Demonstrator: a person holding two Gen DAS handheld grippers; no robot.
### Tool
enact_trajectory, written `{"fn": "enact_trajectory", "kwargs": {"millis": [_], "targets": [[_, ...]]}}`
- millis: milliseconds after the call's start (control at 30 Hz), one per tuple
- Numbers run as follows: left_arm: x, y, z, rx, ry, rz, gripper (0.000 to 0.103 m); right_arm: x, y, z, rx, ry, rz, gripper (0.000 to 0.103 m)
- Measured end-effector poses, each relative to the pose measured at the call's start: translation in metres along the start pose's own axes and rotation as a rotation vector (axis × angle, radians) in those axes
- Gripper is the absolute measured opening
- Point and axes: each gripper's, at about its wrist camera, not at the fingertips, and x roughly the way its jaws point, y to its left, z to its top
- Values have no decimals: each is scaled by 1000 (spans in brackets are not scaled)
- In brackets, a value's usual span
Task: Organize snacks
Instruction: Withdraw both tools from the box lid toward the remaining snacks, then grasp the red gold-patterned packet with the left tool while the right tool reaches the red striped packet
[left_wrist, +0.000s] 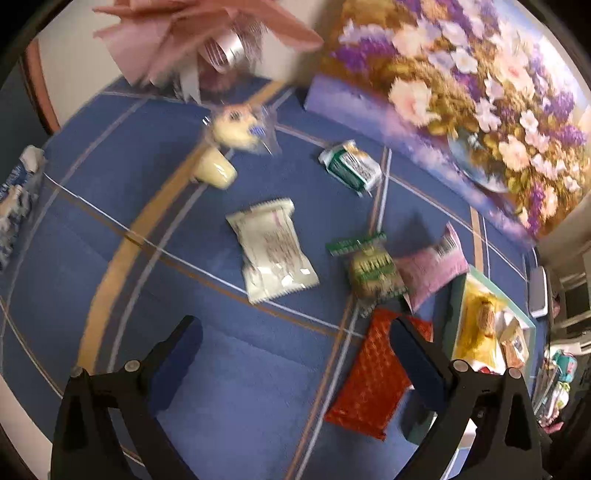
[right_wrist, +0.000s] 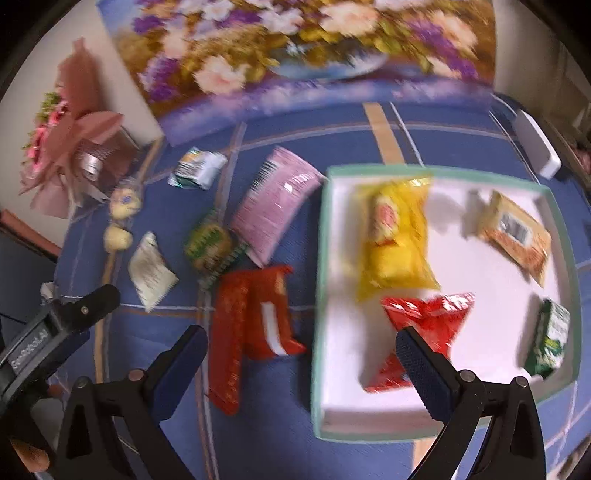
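Snacks lie loose on the blue cloth (left_wrist: 229, 387) while both grippers gape empty: the left gripper (left_wrist: 295, 350) has the white packet (left_wrist: 273, 254) just ahead, the right gripper (right_wrist: 301, 354) straddles the box (right_wrist: 321, 236) edge; next, close on one

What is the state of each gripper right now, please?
Left gripper: open, holding nothing, above the blue tablecloth.
Right gripper: open, holding nothing, over the box's left edge.

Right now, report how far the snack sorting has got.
Done: four packets lie in the box, among them the yellow bag. In hand: nothing; left gripper and right gripper are open. Left: pink packet, red packet and others on the cloth.
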Motion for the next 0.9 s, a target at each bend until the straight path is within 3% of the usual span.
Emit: {"fn": "enact_trajectory", "kwargs": {"millis": [333,533,767,900], "targets": [[25,-29,-14,68,94,-41,101,-2,-25,1,57,49,-124,103],[39,-44,-20,93,145,-97,99,-4,-33,2,84,59,-126,102],[61,-53,-30,87,219,-153,85,-3,-46,3,128,68,-123,102],[74,-55,-35,82,261,-181,67,-3,-46,4,132,64,-121,102]]}}
